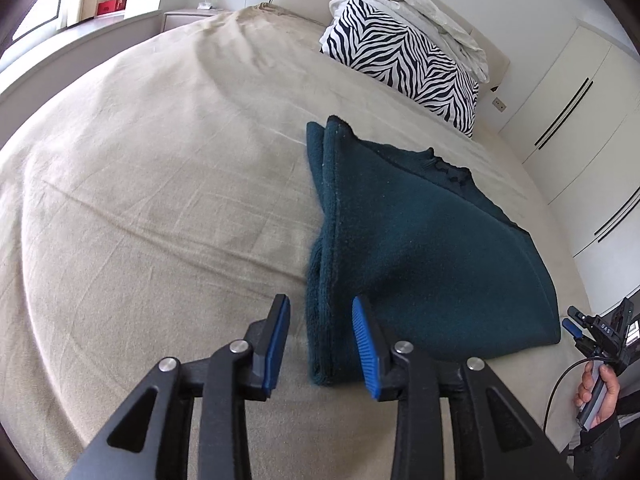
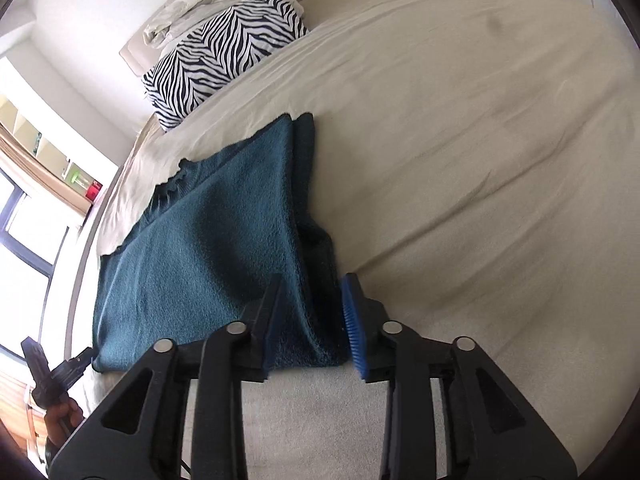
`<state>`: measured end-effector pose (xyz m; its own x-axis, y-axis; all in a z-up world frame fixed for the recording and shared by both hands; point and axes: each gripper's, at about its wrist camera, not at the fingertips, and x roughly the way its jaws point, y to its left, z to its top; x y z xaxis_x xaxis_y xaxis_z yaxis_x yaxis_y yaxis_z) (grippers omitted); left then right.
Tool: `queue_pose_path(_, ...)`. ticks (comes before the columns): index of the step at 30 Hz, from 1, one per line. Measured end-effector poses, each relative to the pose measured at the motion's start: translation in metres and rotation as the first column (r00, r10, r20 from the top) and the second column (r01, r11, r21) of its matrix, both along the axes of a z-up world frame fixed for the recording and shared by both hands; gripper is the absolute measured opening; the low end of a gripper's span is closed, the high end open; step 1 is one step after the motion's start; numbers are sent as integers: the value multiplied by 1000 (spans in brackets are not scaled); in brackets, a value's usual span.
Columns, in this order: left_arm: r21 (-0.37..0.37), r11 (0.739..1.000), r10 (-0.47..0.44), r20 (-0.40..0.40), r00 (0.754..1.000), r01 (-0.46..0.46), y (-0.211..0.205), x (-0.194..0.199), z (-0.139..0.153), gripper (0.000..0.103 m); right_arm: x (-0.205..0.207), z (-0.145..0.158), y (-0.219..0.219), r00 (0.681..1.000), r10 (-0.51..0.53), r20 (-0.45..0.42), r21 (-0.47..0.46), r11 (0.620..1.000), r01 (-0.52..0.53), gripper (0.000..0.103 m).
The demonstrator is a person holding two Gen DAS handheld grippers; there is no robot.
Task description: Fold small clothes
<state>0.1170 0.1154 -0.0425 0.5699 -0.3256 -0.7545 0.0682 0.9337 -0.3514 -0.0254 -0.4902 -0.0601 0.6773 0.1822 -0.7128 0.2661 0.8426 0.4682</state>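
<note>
Both grippers spread: left gripper (image 1: 320, 340) and right gripper (image 2: 310, 320) straddle near corners of sweater (image 1: 420, 248); long axis runs away.

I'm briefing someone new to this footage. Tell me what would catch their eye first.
First, the dark teal garment, folded on the beige bed sheet, with the open left gripper straddling its near edge. Next, the zebra-striped pillow at the head of the bed, with a crumpled white cloth heaped behind it. The right gripper is open around another corner of the garment.
</note>
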Motion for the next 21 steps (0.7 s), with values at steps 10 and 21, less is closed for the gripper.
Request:
queue_pose_path(10,137,982,-141,99,985,126,-92,75,21,46,61,44,52,982,139,127,77,986,-150,55)
queue_pose_path(21,132,982,-145,81,986,134,-100,121,-29,49,164,-32,117,972,202,119,278,933,-228,40)
